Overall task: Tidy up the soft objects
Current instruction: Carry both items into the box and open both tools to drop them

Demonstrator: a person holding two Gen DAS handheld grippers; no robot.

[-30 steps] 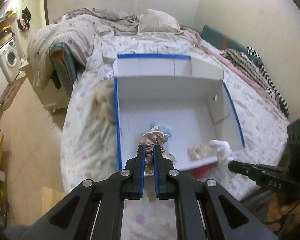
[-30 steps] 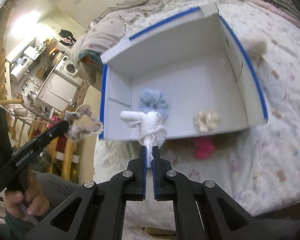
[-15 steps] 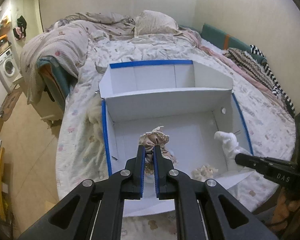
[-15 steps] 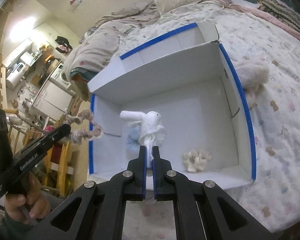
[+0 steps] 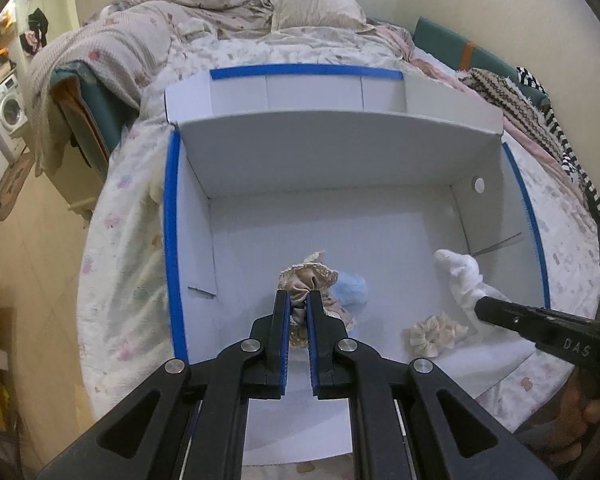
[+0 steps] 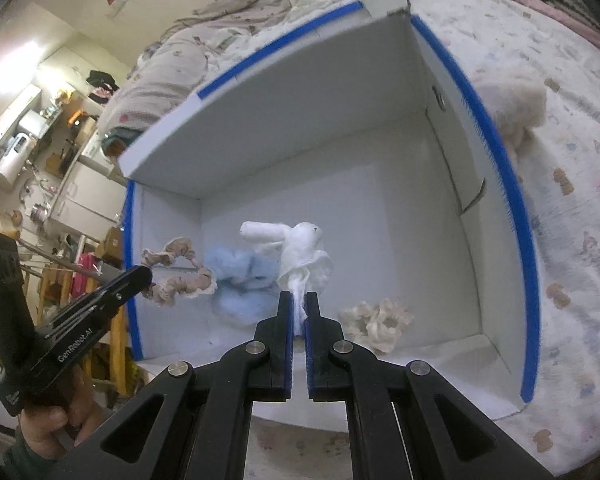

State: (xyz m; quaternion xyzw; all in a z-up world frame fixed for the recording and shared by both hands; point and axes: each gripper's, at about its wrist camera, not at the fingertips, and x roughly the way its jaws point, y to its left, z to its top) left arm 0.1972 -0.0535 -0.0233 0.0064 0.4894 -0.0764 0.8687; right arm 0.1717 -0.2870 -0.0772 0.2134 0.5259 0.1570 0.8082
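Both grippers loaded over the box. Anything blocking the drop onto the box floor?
Nothing solid. The box is open-topped. The beige scrunchie in the left gripper hangs by the blue scrunchie on the floor; the white plush in the right gripper has the cream scrunchie nearby.

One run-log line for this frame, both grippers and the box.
left gripper: shut on beige scrunchie | right gripper: shut on white plush | white box: holds blue scrunchie, cream scrunchie
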